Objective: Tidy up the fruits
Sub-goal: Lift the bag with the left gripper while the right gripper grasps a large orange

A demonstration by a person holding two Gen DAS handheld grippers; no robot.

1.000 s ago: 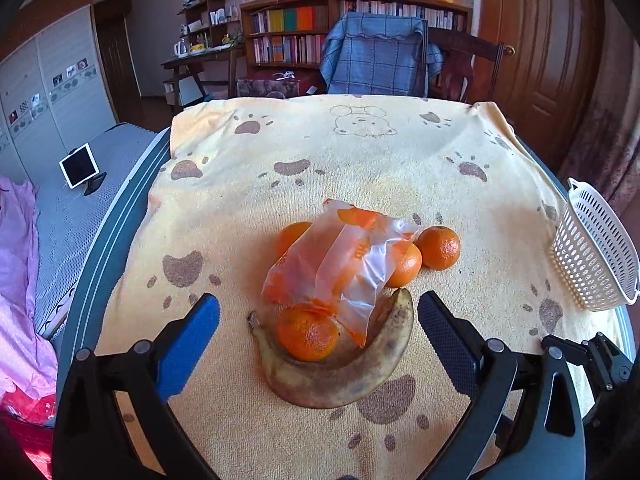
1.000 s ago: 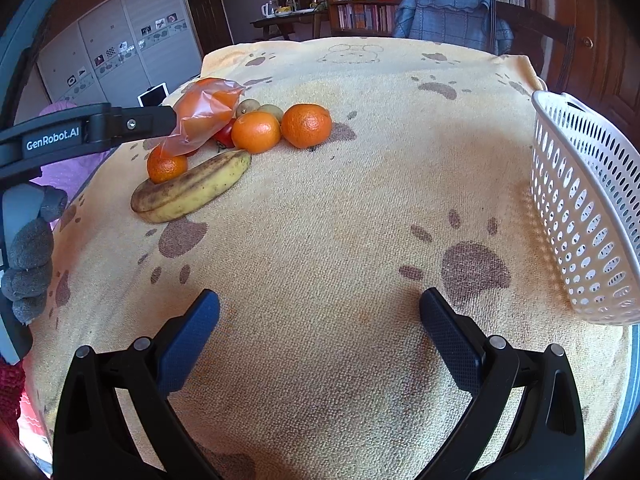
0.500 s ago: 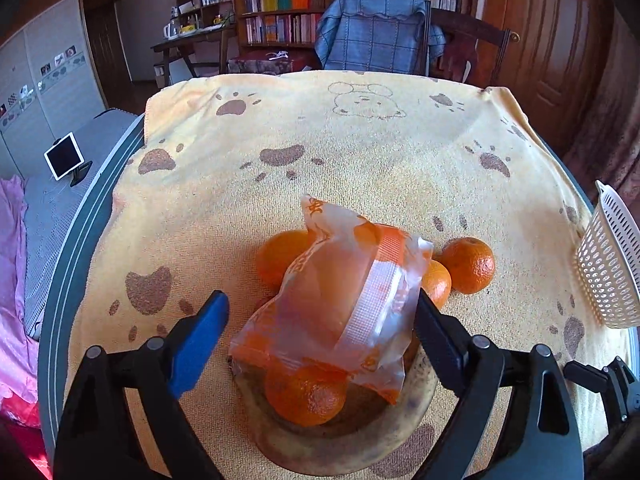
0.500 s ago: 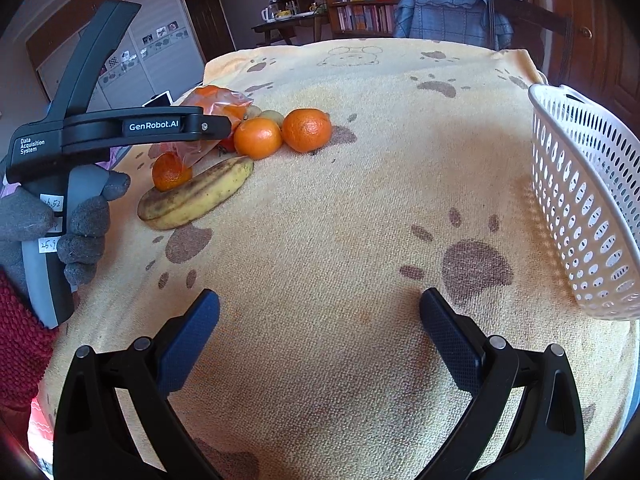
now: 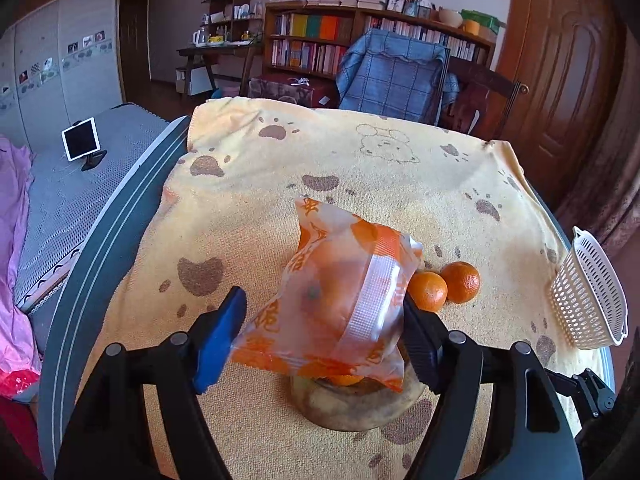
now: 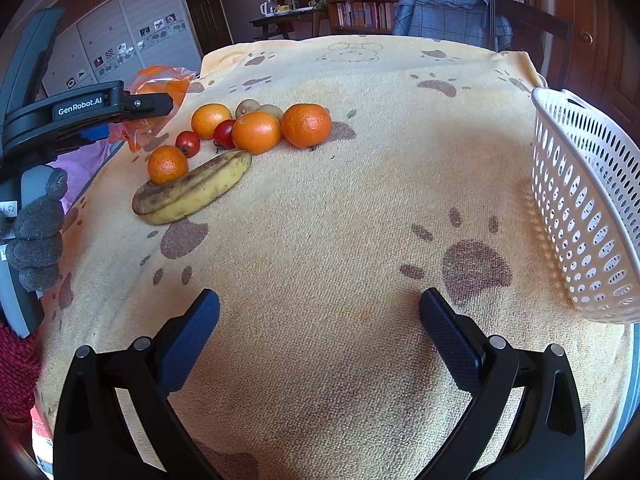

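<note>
Fruit on the tabletop, by kind: four loose oranges, one of them small and touching the banana; one banana; two small red tomatoes; two kiwifruit behind the oranges (partly hidden). One orange-printed plastic bag holds one further orange. One white perforated basket stands at the tabletop's right edge. Two claws: left claw, right claw.
</note>
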